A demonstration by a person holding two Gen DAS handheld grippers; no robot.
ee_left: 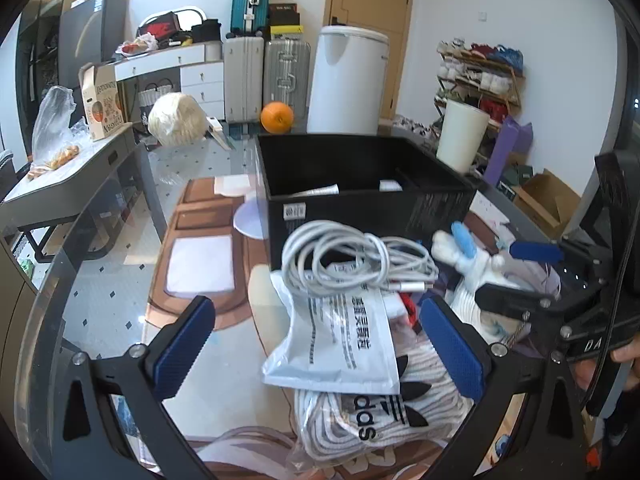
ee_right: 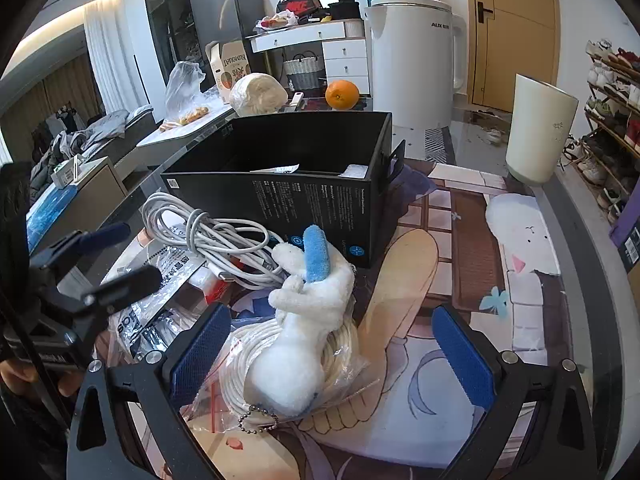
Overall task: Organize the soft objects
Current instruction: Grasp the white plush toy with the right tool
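Both grippers hover wide apart over a heap of soft things in front of the black box.

The right gripper (ee_right: 330, 352) hangs low with its blue pads spread wide around a white plush toy (ee_right: 298, 344), which lies on a bagged coil of white cord (ee_right: 340, 344), gripping nothing. The left gripper (ee_left: 316, 346), equally wide, brackets a grey mailer pouch (ee_left: 340, 344) lying on bagged striped socks (ee_left: 376, 412), a loose white cable bundle (ee_left: 344, 258) just beyond. All rests on a glass table over a printed mat (ee_right: 520, 280). The open black box (ee_right: 288, 168) stands behind; farther off an orange (ee_right: 342, 95), a white kettle (ee_right: 416, 60), a pale cup (ee_right: 540, 128). Bare mat lies right of the toy.
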